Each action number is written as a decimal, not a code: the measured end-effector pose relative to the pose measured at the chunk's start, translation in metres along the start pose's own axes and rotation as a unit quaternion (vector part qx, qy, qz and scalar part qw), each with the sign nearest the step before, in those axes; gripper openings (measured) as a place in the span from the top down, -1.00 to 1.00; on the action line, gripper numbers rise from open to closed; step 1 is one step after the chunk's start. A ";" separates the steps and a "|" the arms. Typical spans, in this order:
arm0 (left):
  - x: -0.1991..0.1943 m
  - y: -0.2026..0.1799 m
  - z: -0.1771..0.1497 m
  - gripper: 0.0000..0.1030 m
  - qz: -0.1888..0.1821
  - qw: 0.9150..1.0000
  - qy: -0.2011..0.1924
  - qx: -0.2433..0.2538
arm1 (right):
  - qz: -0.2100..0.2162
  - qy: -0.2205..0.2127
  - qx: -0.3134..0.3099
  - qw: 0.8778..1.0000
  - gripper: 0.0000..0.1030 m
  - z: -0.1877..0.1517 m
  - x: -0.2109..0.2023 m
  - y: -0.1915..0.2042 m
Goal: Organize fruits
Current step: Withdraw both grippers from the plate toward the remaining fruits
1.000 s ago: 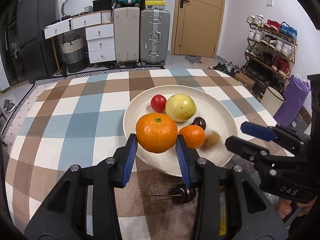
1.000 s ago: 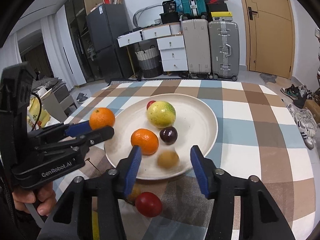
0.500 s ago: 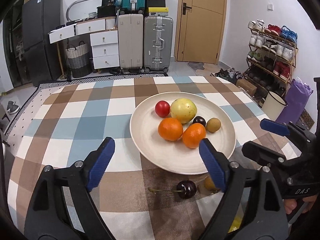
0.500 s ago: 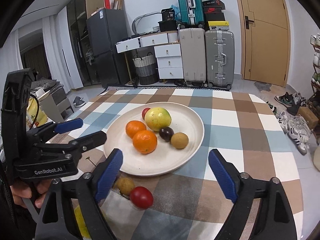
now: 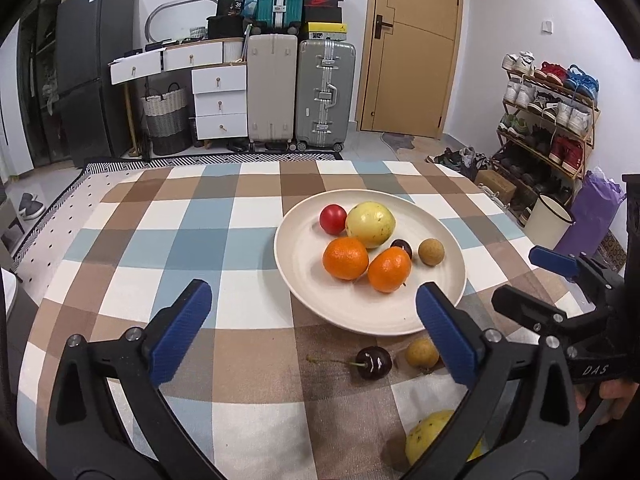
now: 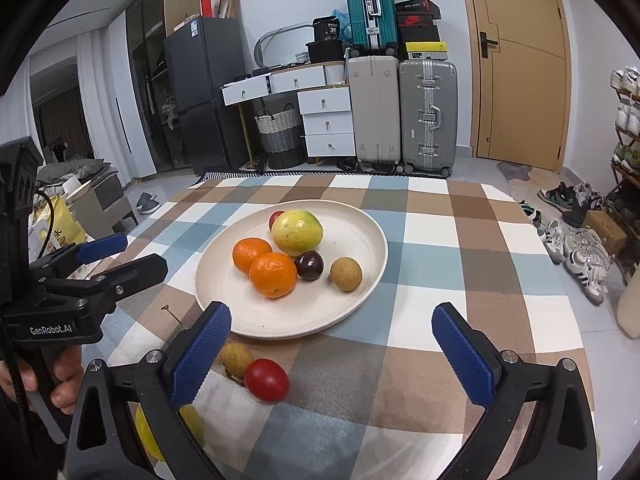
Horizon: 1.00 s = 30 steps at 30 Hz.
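Observation:
A cream plate [image 5: 360, 320] on the checked tablecloth holds two oranges [image 5: 346, 258], a yellow-green fruit [image 5: 370, 224], a red tomato [image 5: 333, 219], a dark plum [image 5: 401, 247] and a brown longan [image 5: 431, 252]. In front of the plate lie a stemmed cherry [image 5: 373, 362], a second longan [image 5: 422, 354], a red tomato [image 6: 266, 380] and a yellow fruit [image 5: 432, 436] partly hidden by a finger. My left gripper [image 5: 313, 294] hangs before the plate's near rim, jaws still opening, nothing between them. My right gripper [image 6: 331, 314] is likewise opening and empty.
The table's far edge [image 5: 240, 164] faces suitcases [image 5: 326, 94] and drawers. A shoe rack [image 5: 548, 120] and a white bin [image 5: 548, 220] stand to the right. A hand [image 6: 60, 380] holds the left gripper at the table's left side.
The left jaws let go of the big orange, which now lies in the plate. The right jaws released the brown longan into the plate. Both grippers opened wide and drew back.

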<state>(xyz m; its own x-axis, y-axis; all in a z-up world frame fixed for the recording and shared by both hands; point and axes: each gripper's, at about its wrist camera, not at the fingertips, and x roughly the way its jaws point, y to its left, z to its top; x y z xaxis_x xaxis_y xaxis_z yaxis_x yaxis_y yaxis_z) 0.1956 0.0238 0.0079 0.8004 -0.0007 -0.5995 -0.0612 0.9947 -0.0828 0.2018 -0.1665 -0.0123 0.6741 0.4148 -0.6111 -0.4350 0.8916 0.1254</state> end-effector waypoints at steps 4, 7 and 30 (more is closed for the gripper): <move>-0.006 0.001 -0.006 -0.97 -0.002 1.000 0.000 0.003 | -0.004 0.005 0.004 1.000 -0.99 -0.003 -0.004 -0.006; -0.009 0.003 -0.012 -0.97 -0.006 1.000 0.005 0.003 | -0.005 0.008 0.007 1.000 -0.99 -0.005 -0.007 -0.011; -0.005 -0.002 -0.040 -0.97 -0.024 0.998 0.051 0.029 | 0.042 0.105 -0.047 0.992 -0.72 -0.031 0.021 0.012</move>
<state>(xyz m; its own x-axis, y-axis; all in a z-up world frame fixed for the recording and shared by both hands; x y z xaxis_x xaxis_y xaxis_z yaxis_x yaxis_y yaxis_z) 0.1679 0.0175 -0.0213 0.7361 -0.0562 -0.6745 0.0124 0.9975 -0.0695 0.1924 -0.1528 -0.0479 0.4981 0.4315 -0.7521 -0.5456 0.8301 0.1149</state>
